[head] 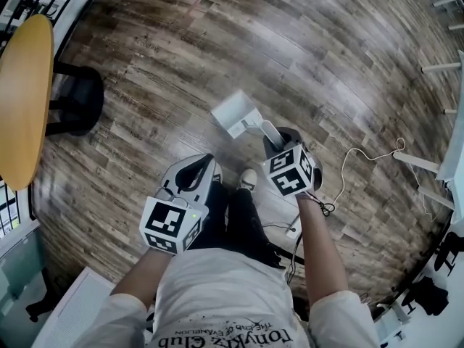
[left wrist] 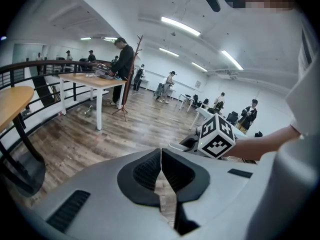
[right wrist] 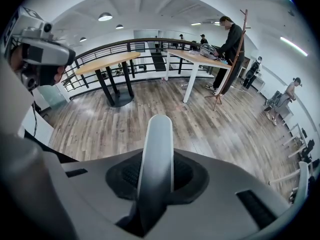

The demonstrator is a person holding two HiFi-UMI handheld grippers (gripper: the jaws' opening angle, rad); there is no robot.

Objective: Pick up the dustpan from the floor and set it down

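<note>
One dustpan handle [right wrist: 156, 164] (pan [head: 233, 113] overhead only)

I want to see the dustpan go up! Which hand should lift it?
The right gripper: its jaws clamp the handle of the dustpan. The left gripper is shut, empty, and apart from it.

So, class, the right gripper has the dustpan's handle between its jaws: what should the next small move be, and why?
Probably a short, straight lift of the right gripper. Its jaws look closed on the dustpan handle, while the pan appears to rest on the wooden floor, so raising it slightly would test the grip before carrying.
</note>
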